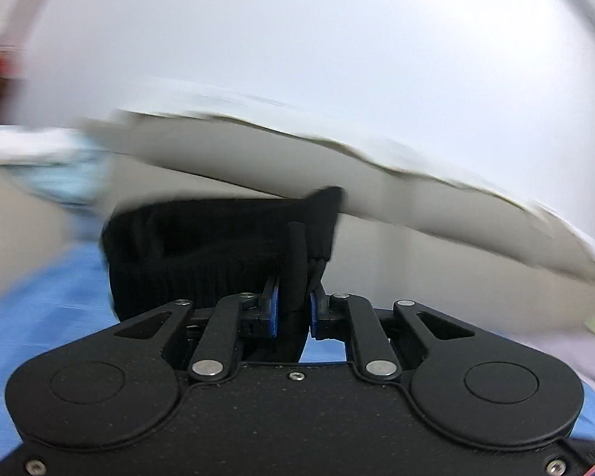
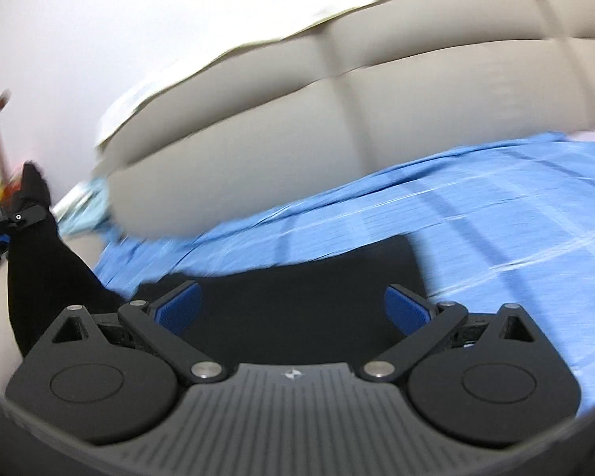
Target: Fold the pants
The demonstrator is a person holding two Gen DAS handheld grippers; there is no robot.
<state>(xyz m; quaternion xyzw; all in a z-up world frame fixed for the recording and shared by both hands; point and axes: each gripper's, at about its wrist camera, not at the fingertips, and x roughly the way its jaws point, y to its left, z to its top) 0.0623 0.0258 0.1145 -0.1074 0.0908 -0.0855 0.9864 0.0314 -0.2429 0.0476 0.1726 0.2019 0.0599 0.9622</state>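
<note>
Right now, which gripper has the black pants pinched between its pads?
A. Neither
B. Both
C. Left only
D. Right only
C: the left gripper is shut on a fold of the black pants, while the right gripper stands wide open with both blue pads bare.

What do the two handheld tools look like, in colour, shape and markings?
Both are matte black with blue ribbed pads. The left tool has a flat speckled body, two round housings, black link bars with silver pivot pins, and small screws. The right tool has the same links and round housings, but a grey ridged body carrying a small white emblem. No cables or sleeves can be made out.
</note>
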